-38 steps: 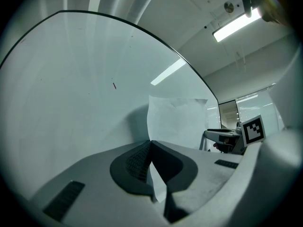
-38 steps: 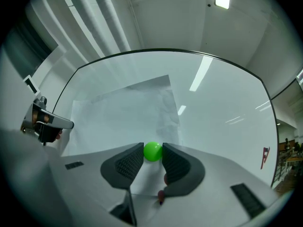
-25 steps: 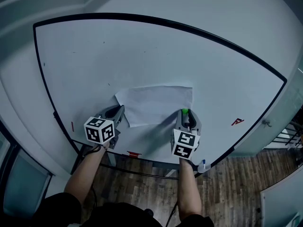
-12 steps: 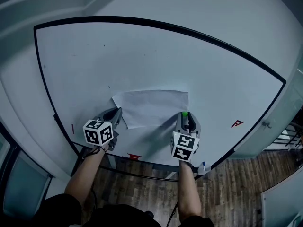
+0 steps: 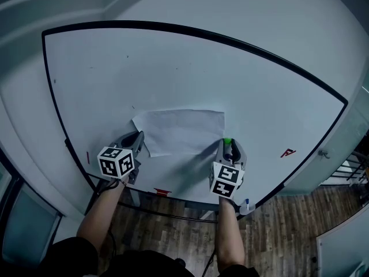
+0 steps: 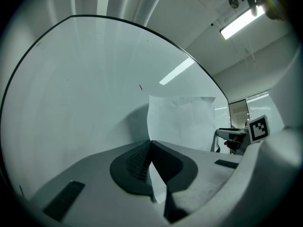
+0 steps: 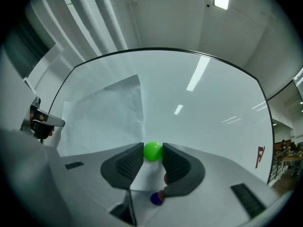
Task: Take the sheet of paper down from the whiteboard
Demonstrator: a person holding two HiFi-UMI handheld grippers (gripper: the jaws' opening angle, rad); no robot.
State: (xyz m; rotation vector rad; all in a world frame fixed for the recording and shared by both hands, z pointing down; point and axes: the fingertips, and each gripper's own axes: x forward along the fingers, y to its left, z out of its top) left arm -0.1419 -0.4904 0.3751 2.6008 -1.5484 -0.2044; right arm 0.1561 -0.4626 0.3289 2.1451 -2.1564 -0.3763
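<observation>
Up at the whiteboard (image 5: 173,68), head view first: the sheet of paper (image 5: 181,133) has slid left and a touch lower over the last second — its right edge now sits just clear of the right gripper (image 5: 228,146). Left gripper view: the left gripper (image 6: 151,167) is pressed together on the sheet's lower corner, with paper rising from the pads. Right gripper view: jaws clamped on a green ball (image 7: 152,151) (probably the magnet), off the paper — so the sheet looks freed, carried from the left.
</observation>
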